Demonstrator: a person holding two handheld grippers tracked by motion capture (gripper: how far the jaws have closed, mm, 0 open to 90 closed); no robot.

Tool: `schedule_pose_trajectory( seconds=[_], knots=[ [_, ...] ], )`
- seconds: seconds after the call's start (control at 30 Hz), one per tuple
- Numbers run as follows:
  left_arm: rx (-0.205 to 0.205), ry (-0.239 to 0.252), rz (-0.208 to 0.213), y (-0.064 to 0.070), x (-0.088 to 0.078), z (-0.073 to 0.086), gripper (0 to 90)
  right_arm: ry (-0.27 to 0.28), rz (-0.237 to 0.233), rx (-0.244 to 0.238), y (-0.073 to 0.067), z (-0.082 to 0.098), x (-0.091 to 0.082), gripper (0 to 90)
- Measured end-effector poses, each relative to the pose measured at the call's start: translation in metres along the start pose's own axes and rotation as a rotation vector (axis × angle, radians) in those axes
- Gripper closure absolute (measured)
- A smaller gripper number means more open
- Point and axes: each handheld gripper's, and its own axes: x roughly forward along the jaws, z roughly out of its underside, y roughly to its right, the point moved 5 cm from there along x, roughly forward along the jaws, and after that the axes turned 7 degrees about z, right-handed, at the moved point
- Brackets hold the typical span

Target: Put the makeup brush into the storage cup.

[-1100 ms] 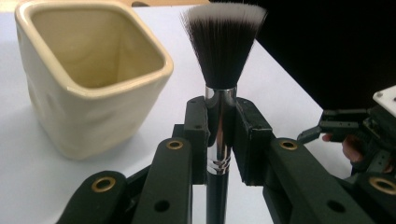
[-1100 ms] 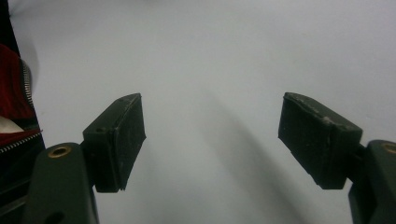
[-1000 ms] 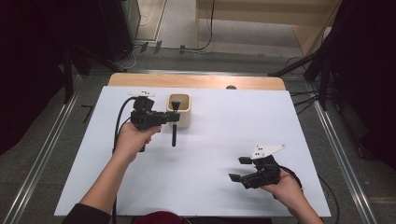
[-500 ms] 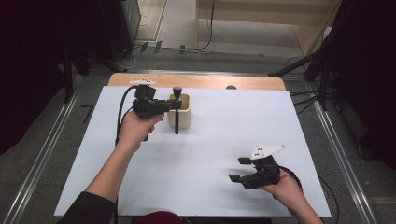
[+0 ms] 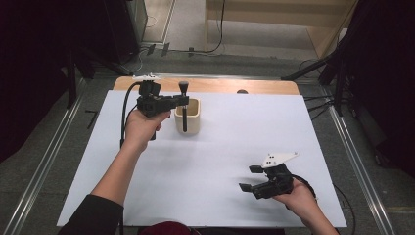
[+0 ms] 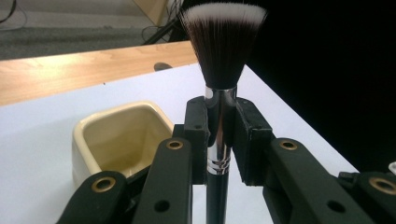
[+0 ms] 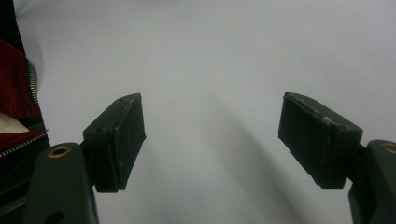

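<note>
**Brush held upright above the cream cup**

The cream cup (image 5: 188, 116) stands on the white board (image 5: 220, 161), and its inside looks bare in the left gripper view. The left gripper (image 5: 183, 100) clamps the makeup brush (image 5: 184, 105) by its chrome collar, bristles up. The dark handle hangs down in front of the cup's near wall, and the bristle head stands above the cup's rim. The right gripper (image 5: 250, 178) rests well away from the cup, near the board's front right part, its jaws wide apart and holding nothing.
</note>
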Motion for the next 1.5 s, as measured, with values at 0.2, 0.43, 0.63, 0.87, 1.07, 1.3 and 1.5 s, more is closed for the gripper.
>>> schedule_pose_trajectory(
  seconds=[0.2, 0.43, 0.63, 0.87, 1.07, 1.3, 1.5],
  knots=[
    [0.030, 0.010, -0.022, 0.001, 0.000, -0.011, 77.3, 0.001, -0.001, 0.004, 0.000, 0.000, 0.000, 24.0],
    [0.035, 0.043, -0.029, 0.000, -0.002, -0.026, 77.3, -0.007, -0.002, 0.000, -0.001, 0.000, 0.001, 24.0],
    [0.050, 0.052, -0.052, -0.003, 0.001, -0.035, 77.4, -0.002, -0.006, -0.001, -0.002, 0.000, 0.001, 24.0],
    [0.066, 0.060, -0.081, -0.008, 0.007, -0.043, 77.3, 0.001, -0.008, -0.008, -0.005, -0.001, 0.000, 24.0],
    [0.082, 0.073, -0.101, -0.011, 0.011, -0.050, 77.3, 0.001, -0.010, -0.008, -0.005, -0.001, 0.001, 24.1],
    [0.104, 0.106, -0.106, -0.016, 0.015, -0.055, 77.3, -0.001, -0.012, -0.011, -0.005, -0.001, 0.002, 24.0],
    [0.094, 0.115, -0.114, -0.022, 0.019, -0.055, 77.3, -0.002, -0.015, -0.012, -0.006, -0.001, 0.002, 24.1]
  ],
)
